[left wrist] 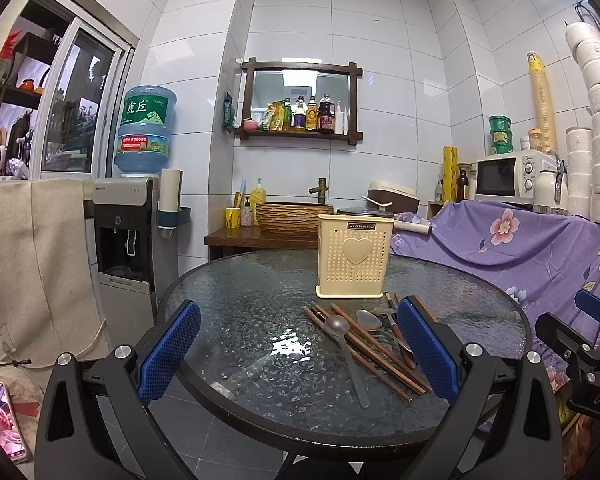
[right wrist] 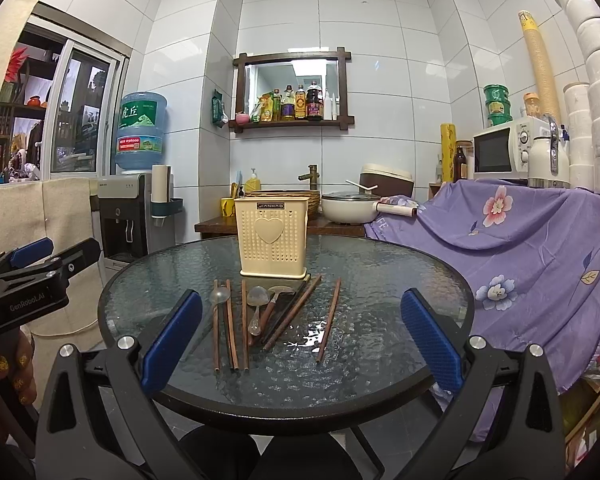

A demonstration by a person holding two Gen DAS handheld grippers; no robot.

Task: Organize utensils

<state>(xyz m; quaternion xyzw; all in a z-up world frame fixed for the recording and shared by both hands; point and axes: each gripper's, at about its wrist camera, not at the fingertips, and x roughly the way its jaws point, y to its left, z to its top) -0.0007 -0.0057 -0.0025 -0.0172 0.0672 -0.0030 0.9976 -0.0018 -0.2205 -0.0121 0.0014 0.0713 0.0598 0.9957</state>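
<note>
A cream perforated utensil holder (left wrist: 354, 256) (right wrist: 272, 236) with a heart on its front stands upright on the round glass table (left wrist: 240, 300) (right wrist: 380, 280). In front of it lie several brown chopsticks (left wrist: 374, 354) (right wrist: 230, 324), a metal spoon (left wrist: 338, 328) (right wrist: 219, 296) and two more spoons (left wrist: 370, 319) (right wrist: 256, 300). One chopstick (right wrist: 330, 320) lies apart to the right. My left gripper (left wrist: 298, 344) hovers open above the near table edge, its right pad over the utensil pile. My right gripper (right wrist: 302, 336) is open too, with nothing between its fingers.
A water dispenser (left wrist: 126, 240) stands left of the table. A counter draped in purple floral cloth (left wrist: 520, 248) carries a microwave (left wrist: 508, 178). A basin and pot sit behind the holder. A hand (right wrist: 12, 368) holds the left gripper (right wrist: 32, 272).
</note>
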